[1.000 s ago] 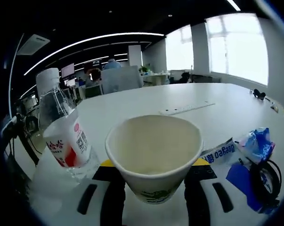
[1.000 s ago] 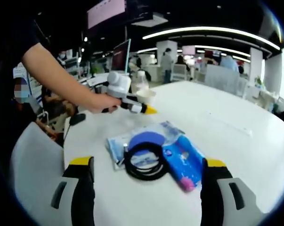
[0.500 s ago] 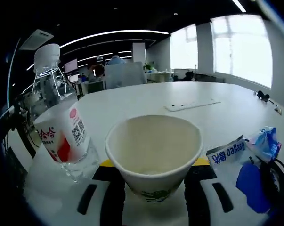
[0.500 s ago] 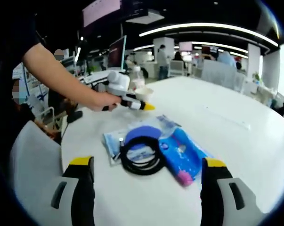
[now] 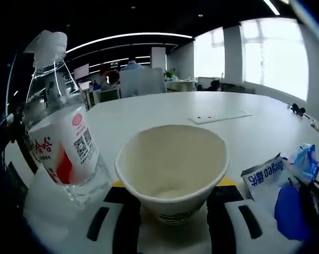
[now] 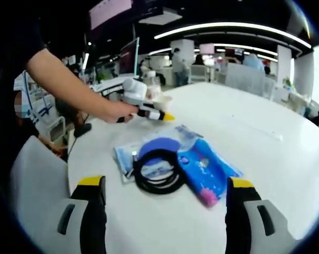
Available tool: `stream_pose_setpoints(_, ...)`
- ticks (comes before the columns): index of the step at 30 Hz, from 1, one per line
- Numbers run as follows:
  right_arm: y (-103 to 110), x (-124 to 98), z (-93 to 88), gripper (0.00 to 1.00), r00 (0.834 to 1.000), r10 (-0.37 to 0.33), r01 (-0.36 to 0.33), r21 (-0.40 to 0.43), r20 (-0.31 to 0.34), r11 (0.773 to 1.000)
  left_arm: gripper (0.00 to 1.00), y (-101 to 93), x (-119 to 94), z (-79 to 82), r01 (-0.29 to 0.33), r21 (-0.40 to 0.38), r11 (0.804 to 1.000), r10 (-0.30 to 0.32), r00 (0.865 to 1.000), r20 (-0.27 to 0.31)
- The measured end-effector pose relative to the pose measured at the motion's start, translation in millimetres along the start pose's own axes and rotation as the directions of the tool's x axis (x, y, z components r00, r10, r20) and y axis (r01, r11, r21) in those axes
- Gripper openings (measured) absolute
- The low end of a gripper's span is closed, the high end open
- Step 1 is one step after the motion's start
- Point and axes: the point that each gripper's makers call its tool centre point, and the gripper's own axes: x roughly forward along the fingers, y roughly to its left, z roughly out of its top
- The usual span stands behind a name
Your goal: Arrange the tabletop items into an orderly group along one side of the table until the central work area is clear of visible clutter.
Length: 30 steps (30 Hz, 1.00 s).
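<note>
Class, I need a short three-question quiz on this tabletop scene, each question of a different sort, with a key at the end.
1. True or false: the left gripper holds a paper cup between its jaws.
2. Multiple choice: what stands beside the paper cup in the left gripper view? A) a water bottle B) a kettle C) a stapler
3. Fill in: in the right gripper view, the coiled black cable lies on top of flat ______ on the white table, ahead of the right gripper, whose jaws stand wide apart.

Key: 1 true; 2 A; 3 packets.
</note>
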Motion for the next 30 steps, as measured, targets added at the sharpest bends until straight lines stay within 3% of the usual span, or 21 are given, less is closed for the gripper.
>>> stream_pose_setpoints(22,-4.5,0.1,-4.9,0.92,1.000,-0.014,0.014,0.046,-0.002,0.999,0.46,6.3,14.0,-2.9,-0.002,0.017,1.000,0.003,1.000,-0.023)
stream_pose_setpoints(30,-4.0,0.8,-1.3,0.92,1.000,-0.008,0.008,0.047,0.005,0.999,0.52,-1.6,5.2,-11.1,-0.016,-0.007,1.000,0.016,0.999,-0.038)
